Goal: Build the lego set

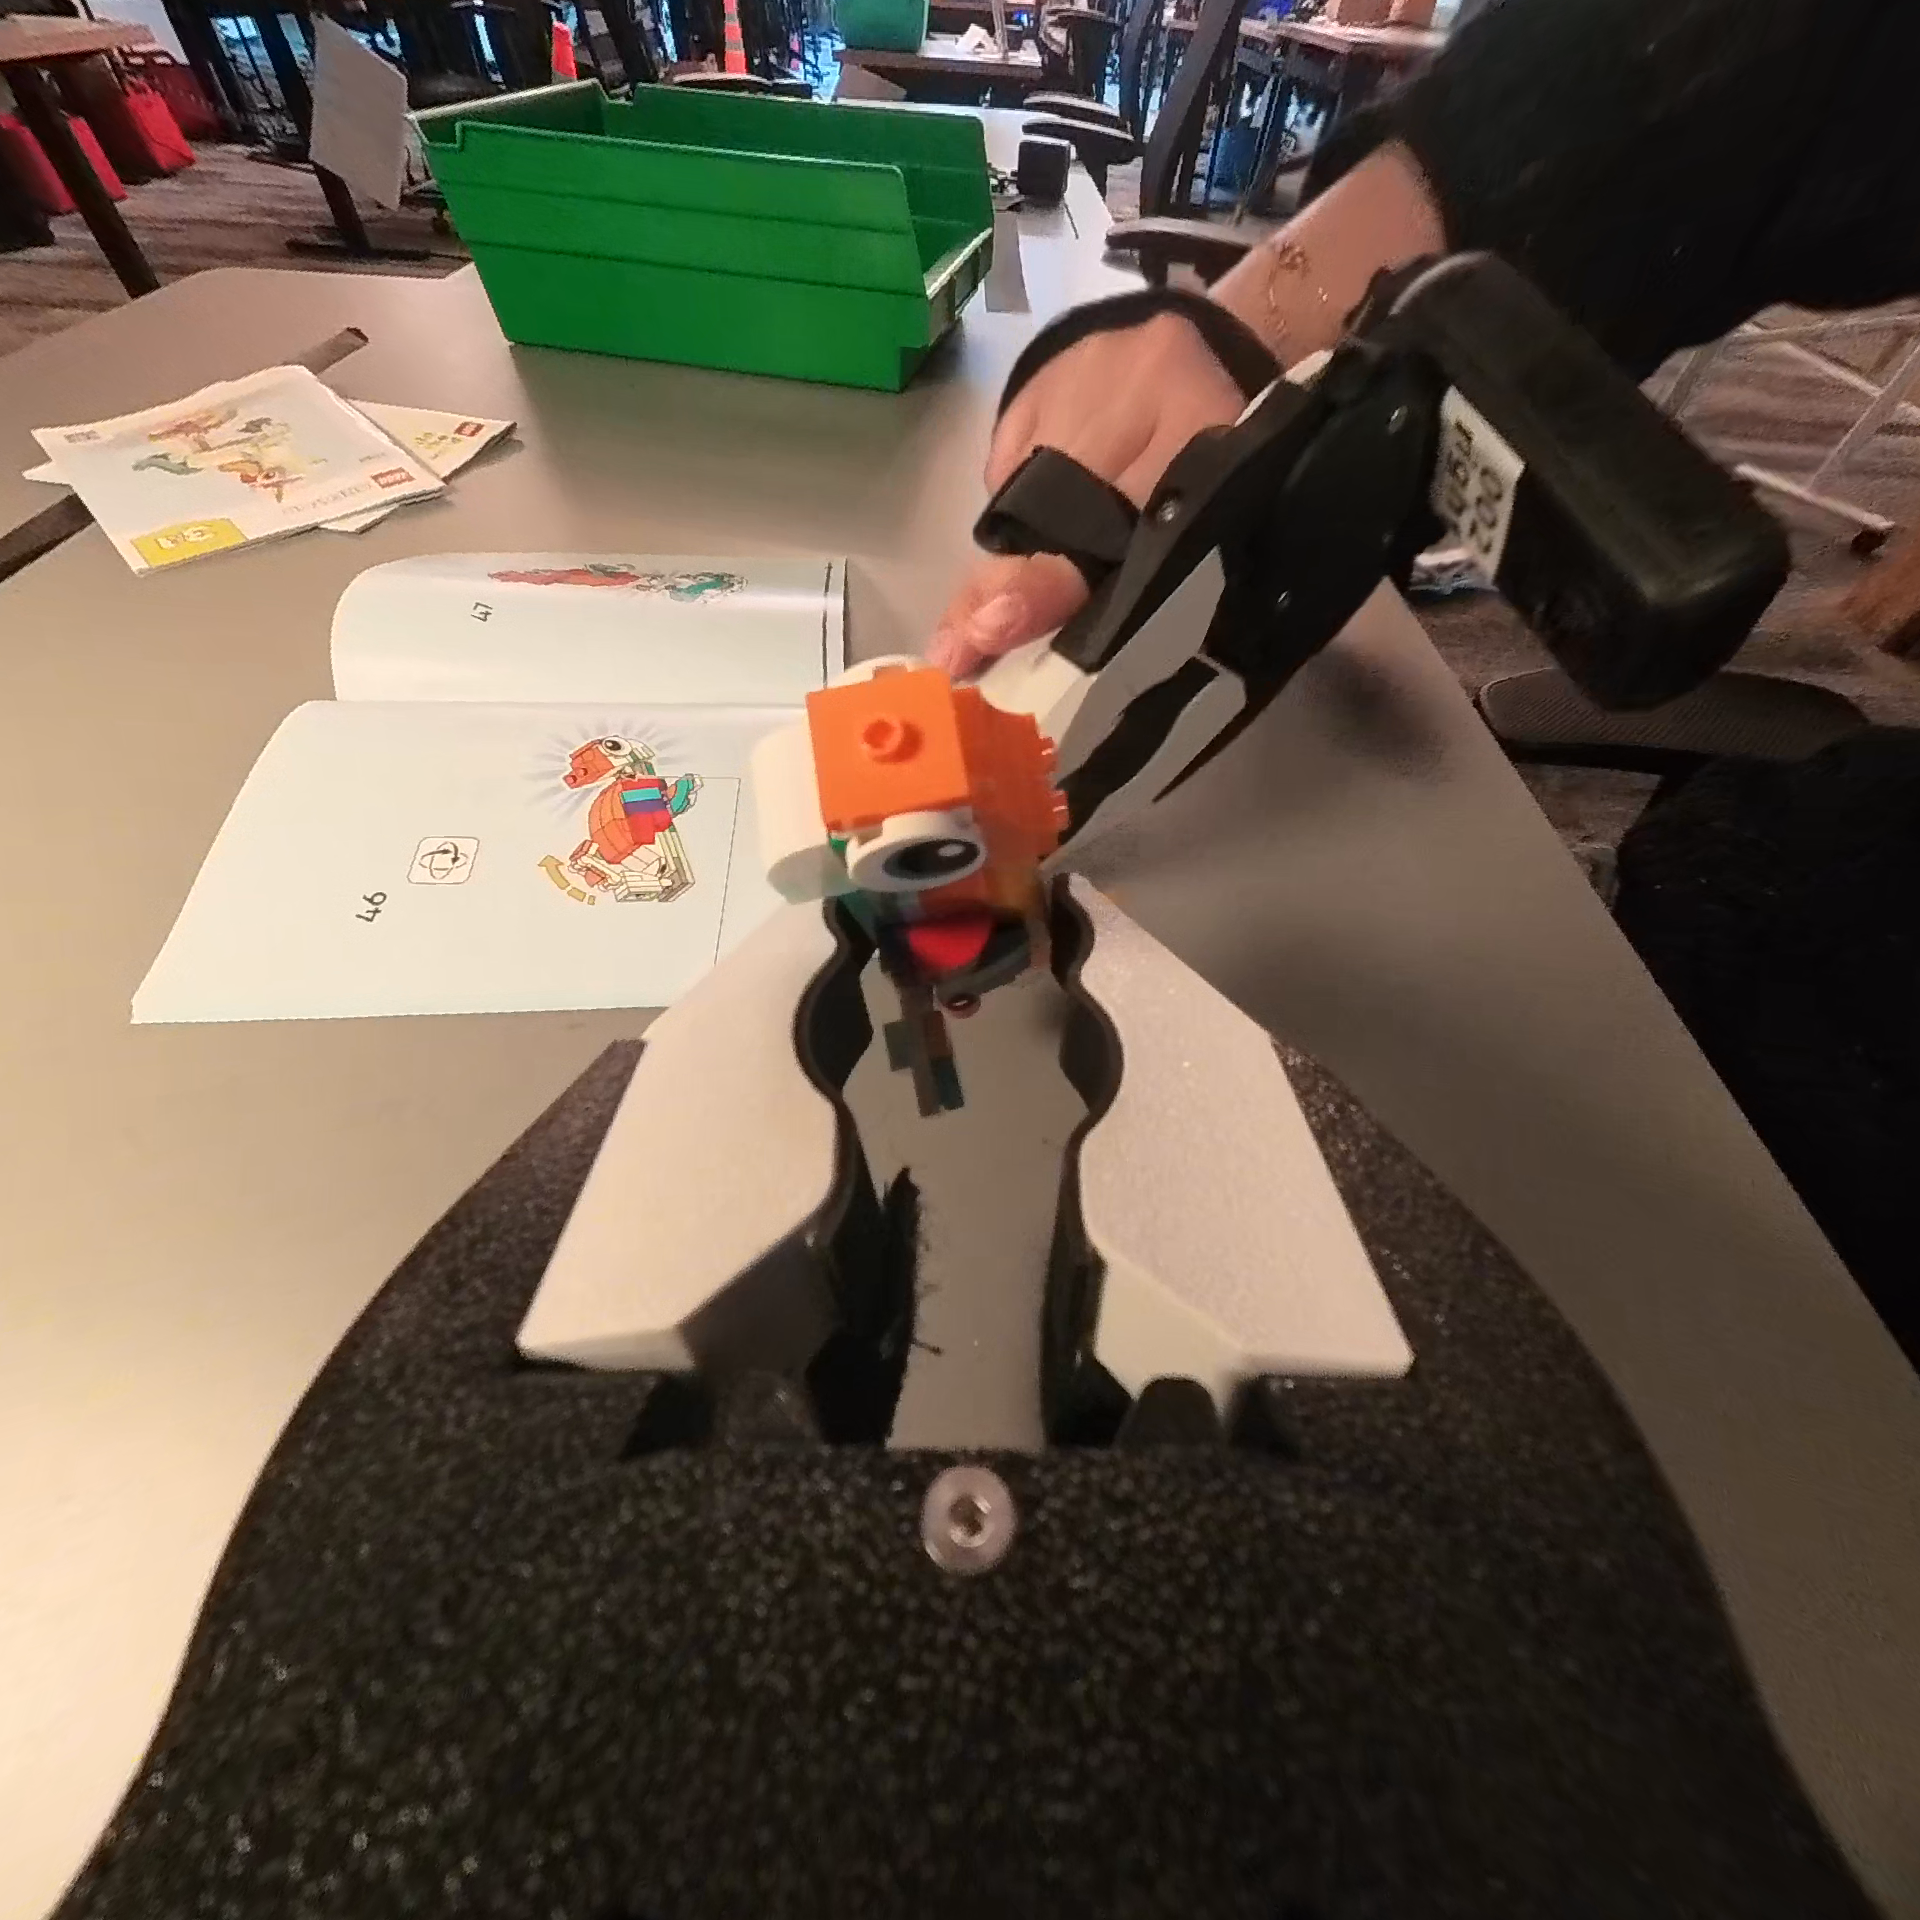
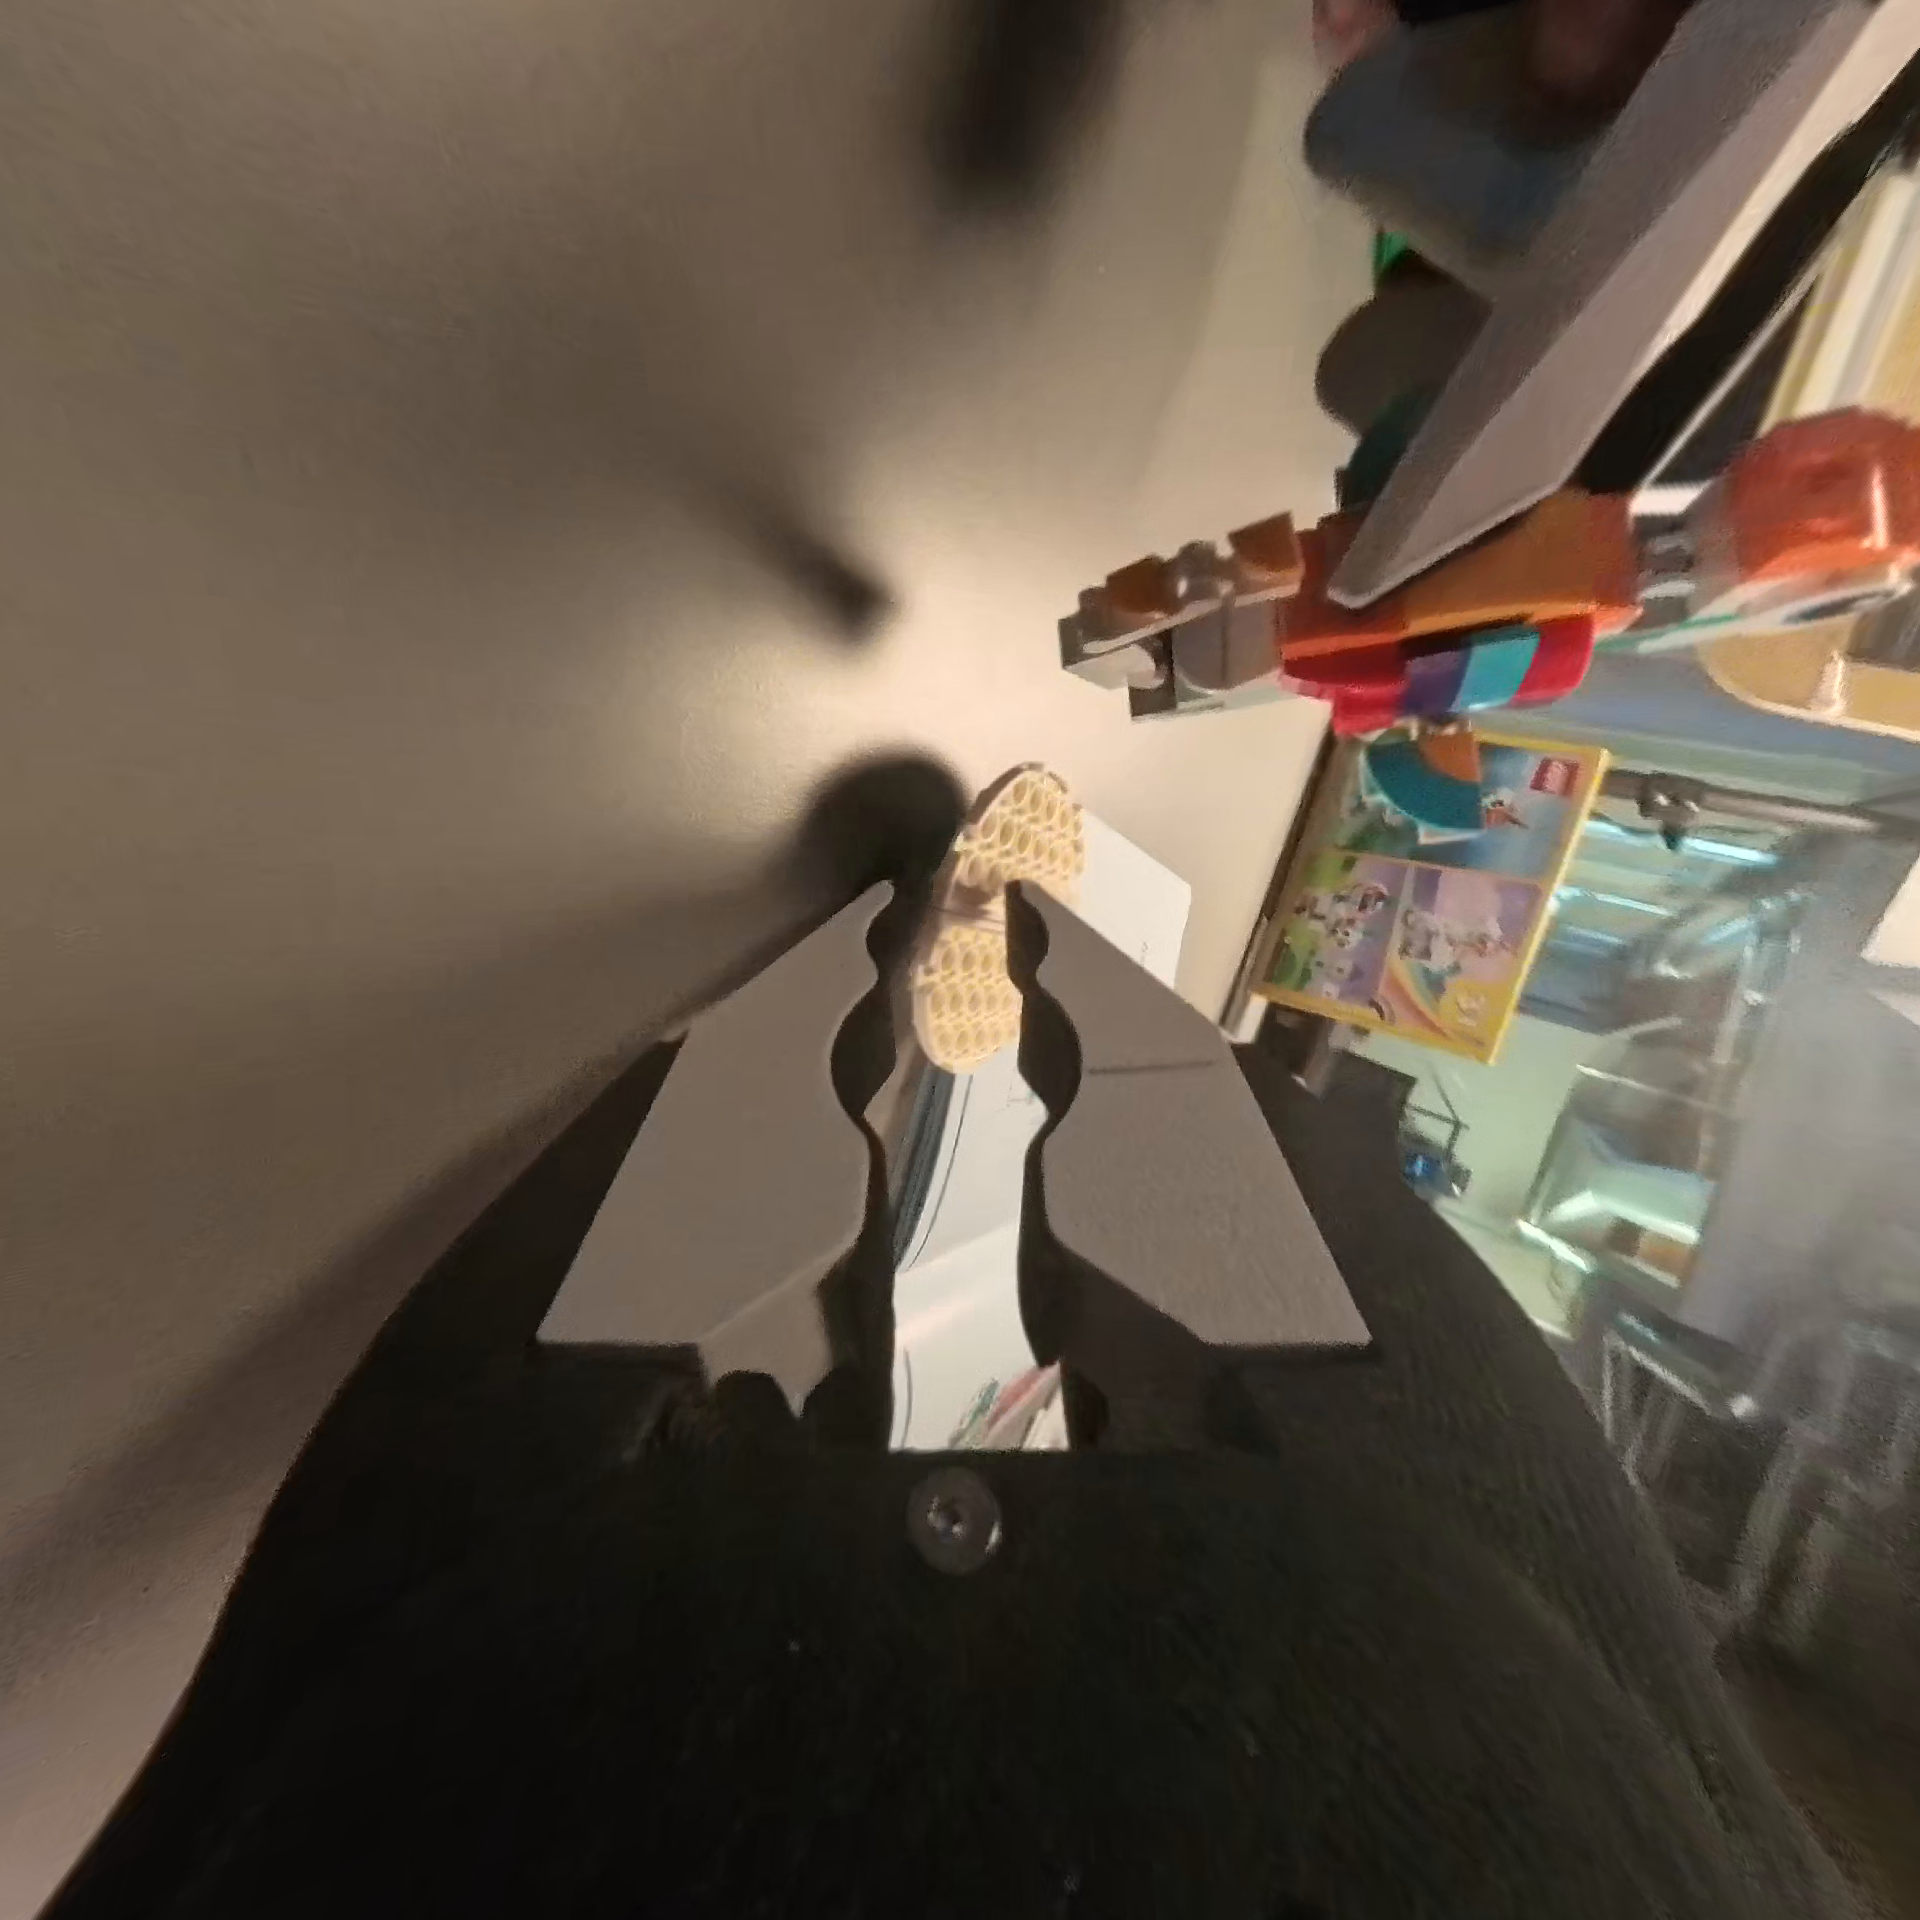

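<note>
My left gripper is shut on the lower part of an orange lego model with a white eye and a red piece below, held above the table. The right wrist view shows the model from the side, with brown and grey parts sticking out, pinched by a left finger. My right gripper is shut on a tan round-ended lego piece, seen from its underside. In the left wrist view the right gripper, held by a hand, has its tips at the model's right side.
An open instruction booklet lies on the grey table left of the model. More booklets lie farther left. A green bin stands at the back. The lego box shows beyond the right gripper. Chairs stand past the table's right edge. One gripper's finger ends stand about 7 cm off the other's.
</note>
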Demonstrator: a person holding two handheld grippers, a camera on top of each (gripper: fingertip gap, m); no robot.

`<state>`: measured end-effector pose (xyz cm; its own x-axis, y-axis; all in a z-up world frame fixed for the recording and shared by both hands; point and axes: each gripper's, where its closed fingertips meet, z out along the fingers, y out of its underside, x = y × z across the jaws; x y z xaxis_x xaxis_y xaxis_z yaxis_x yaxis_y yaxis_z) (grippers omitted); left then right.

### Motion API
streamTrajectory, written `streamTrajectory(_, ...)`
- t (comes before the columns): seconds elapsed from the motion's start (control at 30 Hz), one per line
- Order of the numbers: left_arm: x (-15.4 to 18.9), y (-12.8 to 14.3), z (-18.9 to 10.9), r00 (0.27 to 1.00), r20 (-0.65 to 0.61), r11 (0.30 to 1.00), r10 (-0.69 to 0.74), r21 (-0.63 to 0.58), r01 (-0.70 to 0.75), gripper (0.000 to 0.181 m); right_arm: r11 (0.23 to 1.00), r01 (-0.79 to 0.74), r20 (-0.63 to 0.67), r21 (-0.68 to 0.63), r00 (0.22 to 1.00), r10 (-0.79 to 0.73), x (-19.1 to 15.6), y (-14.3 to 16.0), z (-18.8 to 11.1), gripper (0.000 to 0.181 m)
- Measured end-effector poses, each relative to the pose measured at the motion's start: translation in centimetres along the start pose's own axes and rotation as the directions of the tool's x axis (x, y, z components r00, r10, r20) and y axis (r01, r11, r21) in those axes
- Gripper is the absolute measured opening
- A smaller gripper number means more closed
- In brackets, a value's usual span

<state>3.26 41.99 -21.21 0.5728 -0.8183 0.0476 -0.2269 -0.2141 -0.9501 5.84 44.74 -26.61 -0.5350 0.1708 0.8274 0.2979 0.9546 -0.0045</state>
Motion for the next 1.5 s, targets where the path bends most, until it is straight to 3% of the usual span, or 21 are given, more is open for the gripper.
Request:
streamTrajectory(0.1, -0.1, -0.3, -0.2, 1.0, 0.011, 1.0, 0.019, 0.022, -0.02, 0.031, 0.996, -0.067, -0.045, -0.054, 0.997, 0.064, 0.5, 0.5, 0.3, 0.011)
streamTrajectory(0.17, -0.3, -1.1, -0.5, 0.997, 0.043, 0.995, 0.065, 0.069, -0.068, 0.031, 0.966, -0.256, -0.092, -0.032, 0.963, 0.253, 1.9, 0.6, 0.0, 0.009)
streamTrajectory(0.2, -0.4, -1.7, -0.7, 0.992, 0.073, 0.989, 0.101, 0.102, -0.109, 0.031, 0.916, -0.401, -0.123, 0.012, 0.908, 0.4, 3.0, 0.6, -0.4, 0.009)
streamTrajectory(0.23, -0.6, -2.4, -1.0, 0.982, 0.122, 0.978, 0.145, 0.135, -0.161, 0.03, 0.83, -0.552, -0.143, 0.075, 0.818, 0.557, 4.2, 0.6, -0.9, 0.009)
streamTrajectory(0.3, -1.1, -3.9, -1.8, 0.935, 0.261, 0.938, 0.239, 0.186, -0.292, 0.03, 0.561, -0.79, -0.118, 0.248, 0.55, 0.827, 6.5, 0.6, -2.3, 0.009)
streamTrajectory(0.37, -1.4, -5.1, -2.6, 0.864, 0.406, 0.888, 0.298, 0.213, -0.406, 0.03, 0.253, -0.878, -0.018, 0.407, 0.269, 0.963, 8.1, 0.9, -3.6, 0.009)
streamTrajectory(0.43, -1.3, -5.5, -3.0, 0.78, 0.519, 0.843, 0.351, 0.186, -0.504, 0.03, -0.019, -0.871, 0.135, 0.491, 0.054, 0.989, 8.8, 1.1, -4.3, 0.009)
streamTrajectory(0.5, -0.9, -5.9, -3.2, 0.683, 0.604, 0.79, 0.411, 0.137, -0.597, 0.03, -0.228, -0.822, 0.273, 0.521, -0.092, 0.957, 9.1, 1.4, -4.7, 0.008)
streamTrajectory(0.6, 0.2, -7.1, -3.8, 0.578, 0.685, 0.705, 0.443, 0.132, -0.697, 0.03, -0.389, -0.766, 0.41, 0.512, -0.18, 0.894, 9.3, 1.5, -4.8, 0.008)
streamTrajectory(0.8, 2.1, -7.8, -3.3, 0.631, 0.626, 0.669, 0.458, 0.225, -0.708, 0.03, -0.486, -0.71, 0.503, 0.511, -0.212, 0.838, 10.1, 1.7, -6.3, 0.009)
streamTrajectory(0.97, 3.1, -7.8, -2.7, 0.63, 0.59, 0.641, 0.505, 0.232, -0.731, 0.03, -0.514, -0.716, 0.543, 0.473, -0.223, 0.81, 9.7, 1.4, -6.7, 0.008)
streamTrajectory(1.07, 3.4, -7.4, -2.1, 0.584, 0.584, 0.615, 0.564, 0.175, -0.769, 0.03, -0.541, -0.721, 0.584, 0.433, -0.232, 0.778, 9.5, 1.2, -6.8, 0.008)
streamTrajectory(1.2, 3.8, -6.7, -1.4, 0.551, 0.558, 0.587, 0.621, 0.135, -0.798, 0.03, -0.533, -0.753, 0.61, 0.385, -0.225, 0.76, 8.9, 0.6, -6.5, 0.008)
streamTrajectory(1.5, 4.4, -6.4, -1.3, 0.564, 0.529, 0.585, 0.634, 0.15, -0.797, 0.03, -0.553, -0.77, 0.687, 0.319, -0.213, 0.694, 8.7, -0.5, -6.7, 0.009)
